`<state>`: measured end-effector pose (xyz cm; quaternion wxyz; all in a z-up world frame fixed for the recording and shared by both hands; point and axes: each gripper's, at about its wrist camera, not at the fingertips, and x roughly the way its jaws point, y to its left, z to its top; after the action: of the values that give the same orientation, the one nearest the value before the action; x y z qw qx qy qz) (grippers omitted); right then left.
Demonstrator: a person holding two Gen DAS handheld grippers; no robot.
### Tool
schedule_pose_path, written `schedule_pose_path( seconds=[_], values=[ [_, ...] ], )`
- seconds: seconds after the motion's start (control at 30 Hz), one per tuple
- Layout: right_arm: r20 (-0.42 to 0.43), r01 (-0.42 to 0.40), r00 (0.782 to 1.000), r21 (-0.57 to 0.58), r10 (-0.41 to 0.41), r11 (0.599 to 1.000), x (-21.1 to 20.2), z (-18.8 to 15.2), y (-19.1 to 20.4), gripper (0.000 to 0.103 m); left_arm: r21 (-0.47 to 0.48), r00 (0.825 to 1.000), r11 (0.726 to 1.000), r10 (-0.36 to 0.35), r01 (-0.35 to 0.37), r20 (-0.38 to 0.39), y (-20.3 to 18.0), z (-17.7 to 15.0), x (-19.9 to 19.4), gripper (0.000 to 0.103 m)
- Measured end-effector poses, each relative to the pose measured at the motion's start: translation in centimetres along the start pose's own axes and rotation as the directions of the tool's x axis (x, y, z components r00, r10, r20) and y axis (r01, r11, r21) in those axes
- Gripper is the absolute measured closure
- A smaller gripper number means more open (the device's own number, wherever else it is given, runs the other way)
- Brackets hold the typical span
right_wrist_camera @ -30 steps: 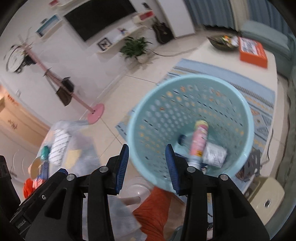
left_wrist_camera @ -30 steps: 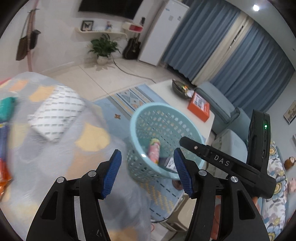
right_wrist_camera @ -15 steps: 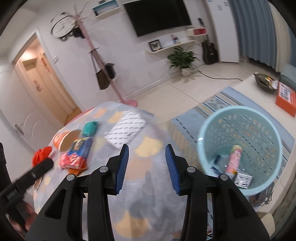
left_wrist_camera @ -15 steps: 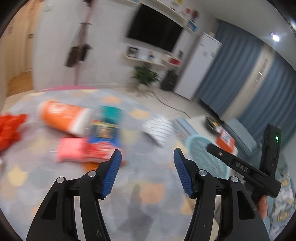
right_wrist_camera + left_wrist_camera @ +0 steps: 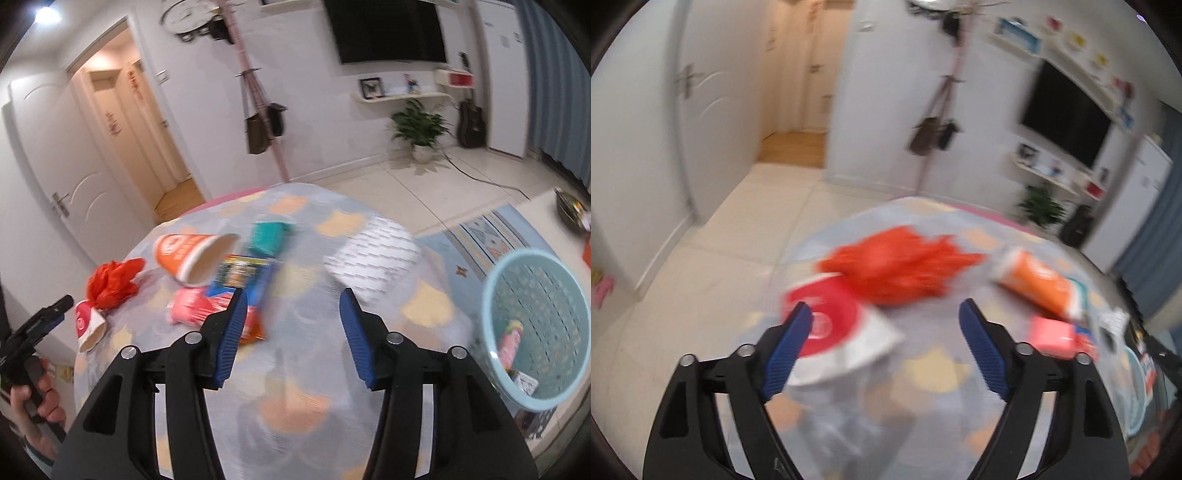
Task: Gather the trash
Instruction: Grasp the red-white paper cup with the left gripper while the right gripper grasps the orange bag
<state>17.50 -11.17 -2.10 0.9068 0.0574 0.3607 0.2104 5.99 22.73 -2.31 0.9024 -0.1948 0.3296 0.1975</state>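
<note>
Round worktop [image 5: 369,424] under a grey, orange-patched cloth carries the trash: crumpled red plastic bag [image 5: 897,266], small red paper cup [image 5: 831,332], orange cup [image 5: 192,254]. My left gripper [image 5: 884,328] and right gripper [image 5: 291,314]: jaws opening, empty, readied for pickups. Pale blue perforated basket [image 5: 532,325] stands beside, in reach for drops.

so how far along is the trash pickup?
Partly done: the basket already holds a pink bottle and a packet. Nothing in hand: left tongs and right tongs are opening, empty. Left on the table: orange cup, red bag, small cup, snack packs.
</note>
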Motion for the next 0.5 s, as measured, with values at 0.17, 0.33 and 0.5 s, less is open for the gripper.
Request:
schedule_pose_path(
  seconds=[0.17, 0.33, 0.5],
  values=[
    [-0.002, -0.082, 0.997, -0.107, 0.082, 0.991, 1.5, 1.2, 5.8, 0.047, -0.074, 0.996, 0.997, -0.035, 0.029, -0.077, 3.8, 0.4, 2.0, 0.021],
    [-0.046, -0.168, 0.986, -0.19, 0.162, 0.967, 3.5, 1.7, 10.9, 0.047, -0.079, 0.992, 0.997, -0.024, 0.014, -0.125, 4.8, 0.6, 4.1, 0.021],
    [-0.092, -0.233, 0.972, -0.257, 0.216, 0.938, 5.7, 2.6, 15.2, 0.047, -0.065, 0.988, 0.998, -0.035, 0.025, -0.152, 5.1, -0.3, 5.0, 0.026]
  ],
)
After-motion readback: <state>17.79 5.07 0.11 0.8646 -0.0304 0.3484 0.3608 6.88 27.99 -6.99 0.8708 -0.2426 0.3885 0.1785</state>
